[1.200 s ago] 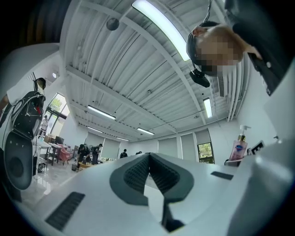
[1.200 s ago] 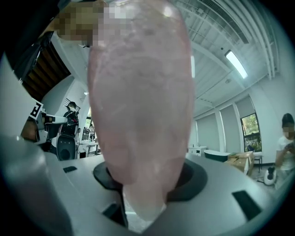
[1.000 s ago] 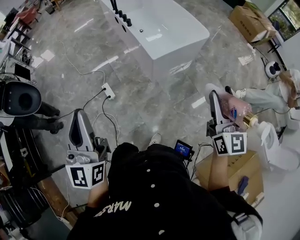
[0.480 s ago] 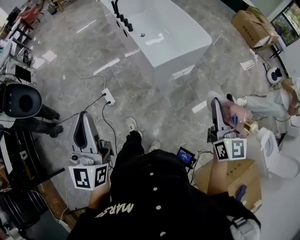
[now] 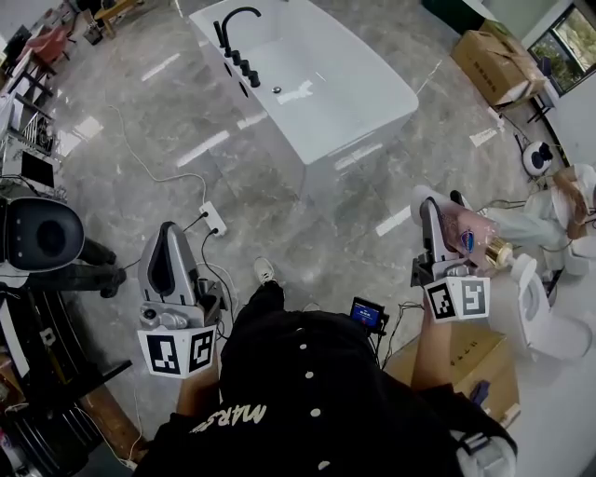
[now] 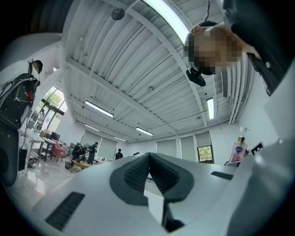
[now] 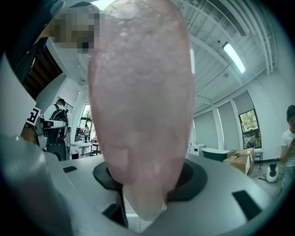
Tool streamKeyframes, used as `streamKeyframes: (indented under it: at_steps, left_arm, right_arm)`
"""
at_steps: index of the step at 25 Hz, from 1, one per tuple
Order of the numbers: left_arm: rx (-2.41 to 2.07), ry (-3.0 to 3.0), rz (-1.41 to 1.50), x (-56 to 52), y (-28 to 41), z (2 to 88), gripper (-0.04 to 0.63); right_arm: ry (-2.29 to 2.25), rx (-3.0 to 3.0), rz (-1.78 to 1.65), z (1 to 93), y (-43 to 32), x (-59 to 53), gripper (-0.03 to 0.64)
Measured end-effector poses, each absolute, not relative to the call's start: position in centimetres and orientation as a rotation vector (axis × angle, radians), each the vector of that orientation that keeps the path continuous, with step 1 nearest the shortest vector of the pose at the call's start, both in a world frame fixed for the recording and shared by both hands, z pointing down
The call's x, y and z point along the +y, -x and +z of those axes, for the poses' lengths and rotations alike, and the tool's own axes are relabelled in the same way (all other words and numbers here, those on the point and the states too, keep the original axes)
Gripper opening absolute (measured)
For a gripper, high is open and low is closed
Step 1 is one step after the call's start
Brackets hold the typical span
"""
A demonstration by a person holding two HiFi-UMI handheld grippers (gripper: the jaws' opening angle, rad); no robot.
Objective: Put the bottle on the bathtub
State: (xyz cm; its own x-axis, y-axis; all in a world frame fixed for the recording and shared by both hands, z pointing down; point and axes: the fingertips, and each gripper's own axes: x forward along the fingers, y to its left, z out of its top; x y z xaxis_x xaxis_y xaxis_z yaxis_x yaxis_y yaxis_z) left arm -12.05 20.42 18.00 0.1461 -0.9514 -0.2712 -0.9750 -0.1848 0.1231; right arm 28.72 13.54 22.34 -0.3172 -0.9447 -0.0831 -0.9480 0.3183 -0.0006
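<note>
The white bathtub (image 5: 321, 88) stands on the grey marble floor ahead, with a black faucet (image 5: 235, 20) at its far left end. My right gripper (image 5: 434, 222) is at the right, shut on a pink bottle (image 5: 468, 230) with a gold pump; both are well short of the tub. In the right gripper view the pink bottle (image 7: 140, 97) fills the picture between the jaws of my right gripper (image 7: 143, 186). My left gripper (image 5: 169, 233) is held at the left with nothing in it. Its jaws meet in the left gripper view (image 6: 149, 161), where the bottle (image 6: 238, 150) shows small at the right.
A power strip (image 5: 214, 220) and cables lie on the floor between me and the tub. Cardboard boxes sit at the back right (image 5: 494, 47) and by my right side (image 5: 466, 354). A seated person (image 5: 545, 200) is at the right, a black round seat (image 5: 42, 235) at the left.
The view has shifted, so more of the bathtub and its faucet shows. Both grippers hold nearly the same places, the right one still shut on the bottle.
</note>
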Motion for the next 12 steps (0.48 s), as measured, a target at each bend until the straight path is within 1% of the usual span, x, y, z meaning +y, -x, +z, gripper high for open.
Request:
streamKeyframes:
  at_steps: [12]
  left_arm:
    - [1.898,2.342,0.463,10.6,19.8,17.2,0.009]
  right_arm:
    - [1.846,2.436,0.113,21.1,-21.7,4.8,0.224]
